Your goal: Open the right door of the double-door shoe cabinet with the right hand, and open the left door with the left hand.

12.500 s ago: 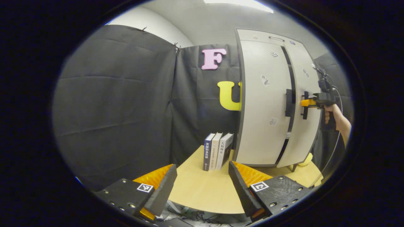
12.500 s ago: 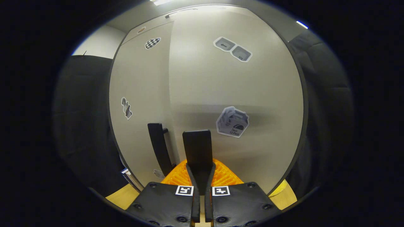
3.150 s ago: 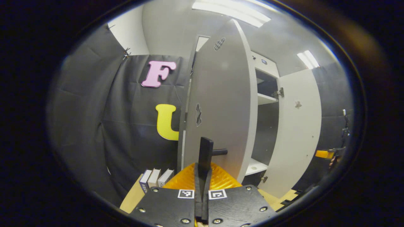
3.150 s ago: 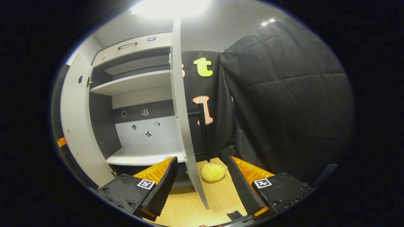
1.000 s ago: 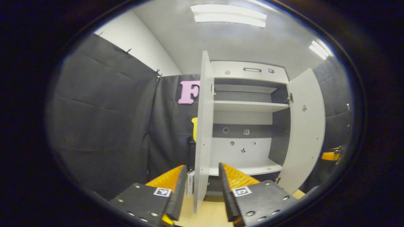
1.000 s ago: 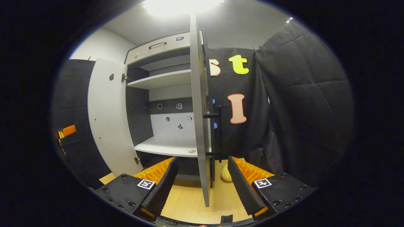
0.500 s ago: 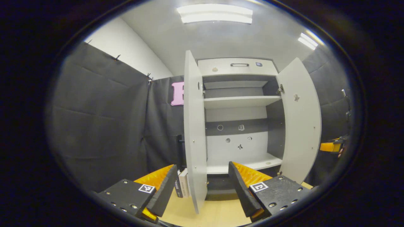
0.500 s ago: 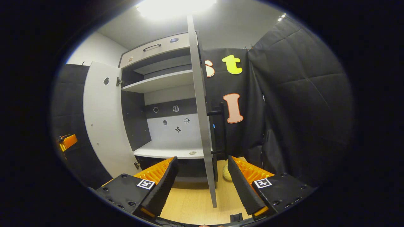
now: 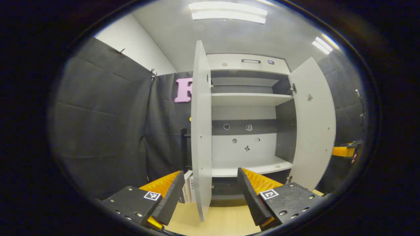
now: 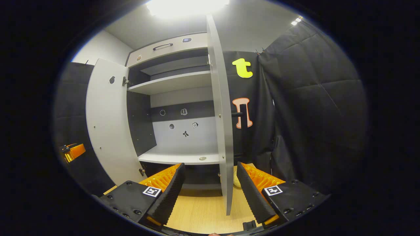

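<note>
Pale books (image 9: pixel 187 190) behind left door (image 9: pixel 200 137); yellow lump (image 10: pixel 235 181) behind right door (image 10: pixel 223 114).

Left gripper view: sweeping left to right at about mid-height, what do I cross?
Black cloth wall → handle on the left door's outer side → left door, swung open → cabinet interior with stickers on its back panel → right door, swung open → the other hand-held gripper at the far right.
</note>
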Tool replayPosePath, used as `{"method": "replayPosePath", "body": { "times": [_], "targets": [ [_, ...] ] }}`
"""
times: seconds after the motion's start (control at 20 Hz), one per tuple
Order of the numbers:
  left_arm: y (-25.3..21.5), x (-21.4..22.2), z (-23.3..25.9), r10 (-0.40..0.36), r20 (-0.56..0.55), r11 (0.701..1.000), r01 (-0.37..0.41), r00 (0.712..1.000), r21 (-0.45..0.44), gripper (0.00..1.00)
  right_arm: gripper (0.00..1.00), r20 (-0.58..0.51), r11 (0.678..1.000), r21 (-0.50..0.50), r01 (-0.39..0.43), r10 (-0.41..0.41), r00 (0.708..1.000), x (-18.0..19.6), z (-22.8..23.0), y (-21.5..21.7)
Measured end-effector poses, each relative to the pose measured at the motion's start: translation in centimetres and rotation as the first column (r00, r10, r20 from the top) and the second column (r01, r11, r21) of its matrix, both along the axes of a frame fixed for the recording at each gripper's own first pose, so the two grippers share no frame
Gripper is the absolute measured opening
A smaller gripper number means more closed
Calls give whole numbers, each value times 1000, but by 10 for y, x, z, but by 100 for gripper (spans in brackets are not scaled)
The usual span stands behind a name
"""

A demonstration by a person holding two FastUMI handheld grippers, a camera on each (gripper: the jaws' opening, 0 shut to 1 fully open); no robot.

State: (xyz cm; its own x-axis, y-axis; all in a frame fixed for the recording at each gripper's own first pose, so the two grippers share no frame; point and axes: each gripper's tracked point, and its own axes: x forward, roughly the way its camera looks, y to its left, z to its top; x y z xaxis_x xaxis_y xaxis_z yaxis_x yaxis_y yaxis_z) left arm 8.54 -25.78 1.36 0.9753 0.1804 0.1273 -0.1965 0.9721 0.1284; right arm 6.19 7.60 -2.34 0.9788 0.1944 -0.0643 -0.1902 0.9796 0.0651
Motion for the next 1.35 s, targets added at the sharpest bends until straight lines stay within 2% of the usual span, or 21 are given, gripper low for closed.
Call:
{"method": "replayPosePath", "body": {
  "times": [0.35, 0.6, 0.9, 1.15, 1.35],
  "targets": [
    [13, 8, -9, -30, -4, 1000, 30, 1000, -7, 94, 98, -6, 999, 36, 13, -13, 1000, 1, -4, 13],
    [16, 17, -23, -65, -3, 997, 65, 998, -52, 94, 97, -11, 1000, 14, 26, -25, 1000, 0, -13, 18],
    [19, 40, -37, -95, -7, 994, 94, 995, -57, 94, 97, -1, 997, 24, 72, -72, 997, 6, -10, 24],
    [14, 63, -68, -79, -23, 993, 77, 997, -93, 94, 97, 19, 991, -19, 131, -131, 991, 8, -18, 36],
    [4, 70, -81, -98, -20, 992, 96, 995, -79, 93, 98, 9, 991, -23, 129, -129, 992, 2, -31, 47]
  ]
}}
